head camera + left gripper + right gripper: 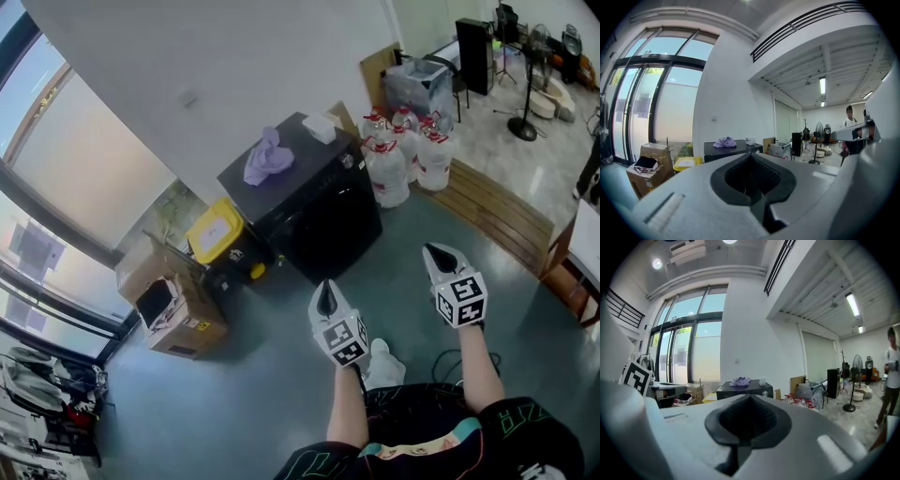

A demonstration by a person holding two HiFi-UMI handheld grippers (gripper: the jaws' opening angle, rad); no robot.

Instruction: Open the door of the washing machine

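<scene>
The washing machine (314, 211) is a black box against the white wall, its dark front door closed. A purple cloth (267, 157) and a small white box (320, 127) lie on its top. My left gripper (327, 298) is held shut and empty a good step in front of the machine. My right gripper (439, 255) is level with it on the right, also shut with nothing in it. In the left gripper view the machine (731, 151) stands far off beyond the closed jaws. The right gripper view likewise has the machine (746, 391) far off.
Several large water bottles (398, 155) stand right of the machine. On its left are a yellow-lidded bin (217, 232) and an open cardboard box (173, 305). A wooden platform (497, 211) runs along the right. A person (890, 376) stands far right.
</scene>
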